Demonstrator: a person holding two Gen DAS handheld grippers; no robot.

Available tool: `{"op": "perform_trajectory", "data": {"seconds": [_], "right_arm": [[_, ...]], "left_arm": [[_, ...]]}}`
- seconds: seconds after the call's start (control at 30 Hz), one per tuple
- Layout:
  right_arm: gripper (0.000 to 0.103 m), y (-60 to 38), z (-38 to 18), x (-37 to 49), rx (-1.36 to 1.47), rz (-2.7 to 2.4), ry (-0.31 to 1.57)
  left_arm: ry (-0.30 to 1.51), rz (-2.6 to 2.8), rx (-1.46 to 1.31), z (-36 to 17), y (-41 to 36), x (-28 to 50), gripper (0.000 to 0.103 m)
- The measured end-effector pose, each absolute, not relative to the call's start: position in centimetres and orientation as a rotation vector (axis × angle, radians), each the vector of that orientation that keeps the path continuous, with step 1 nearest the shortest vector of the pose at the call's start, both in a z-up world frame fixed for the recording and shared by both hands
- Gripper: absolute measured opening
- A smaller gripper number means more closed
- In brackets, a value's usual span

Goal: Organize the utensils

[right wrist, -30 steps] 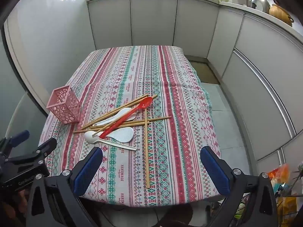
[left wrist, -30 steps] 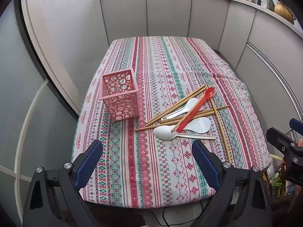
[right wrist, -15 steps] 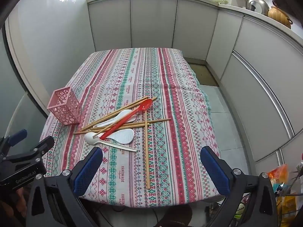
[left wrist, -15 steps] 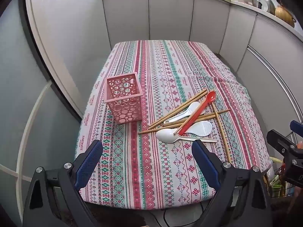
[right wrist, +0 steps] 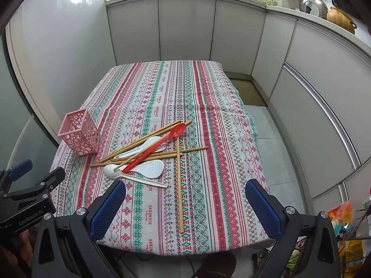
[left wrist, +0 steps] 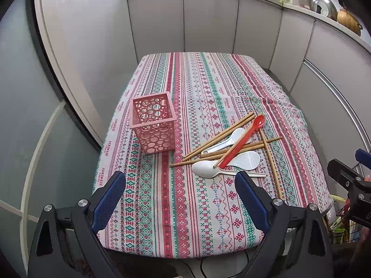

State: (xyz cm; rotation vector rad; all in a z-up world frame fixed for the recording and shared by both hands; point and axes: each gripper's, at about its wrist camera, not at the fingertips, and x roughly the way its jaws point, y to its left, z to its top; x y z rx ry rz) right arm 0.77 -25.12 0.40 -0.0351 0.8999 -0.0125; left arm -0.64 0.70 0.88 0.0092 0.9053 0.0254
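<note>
From the left wrist camera, the left gripper (left wrist: pixel 180 186) hangs over the near edge of the table, its two blue-padded fingers (left wrist: pixel 109 200) spread wide apart with nothing between them. The striped tablecloth (left wrist: pixel 204 88) covers the whole table. A pink holder (left wrist: pixel 153 121) with round cut-outs stands upright on the left side of the cloth. To its right, well apart from it, lies a loose heap of utensils: a red spoon (left wrist: pixel 242 144) lies slantwise on top, crossing several wooden chopsticks (left wrist: pixel 216 137), with a white spoon (left wrist: pixel 205 168) at the near side and a white rice paddle (left wrist: pixel 247 160) just beside it. Another white spoon (left wrist: pixel 228 140) lies under the red one. At the right edge of the picture part of the right gripper (left wrist: pixel 352 176) shows.

From the right wrist camera, the right gripper (right wrist: pixel 185 205) also hovers above the near table edge, fingers (right wrist: pixel 263 208) wide apart and empty. The pile sits left of centre, and one chopstick (right wrist: pixel 179 185) lies alone, pointing toward the camera. The holder stands at the far left near the cloth's edge; what is inside it is hard to make out from here.
</note>
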Motion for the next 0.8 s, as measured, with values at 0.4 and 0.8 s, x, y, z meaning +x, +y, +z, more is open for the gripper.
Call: {"op": "perform_trajectory", "data": {"seconds": [0.4,0.8], "right_arm": [[0.103,-25.13,0.38,0.66,-0.034,-0.012,0.898],[0.103,-25.1,0.31,0.63,-0.033,-0.012,0.897]], "left_arm": [[0.904,0.027,0.009,0.92,0.71,-0.64,0.096],[0.901,0.028,0.009,0.95,0.74,-0.64,0.096]]}}
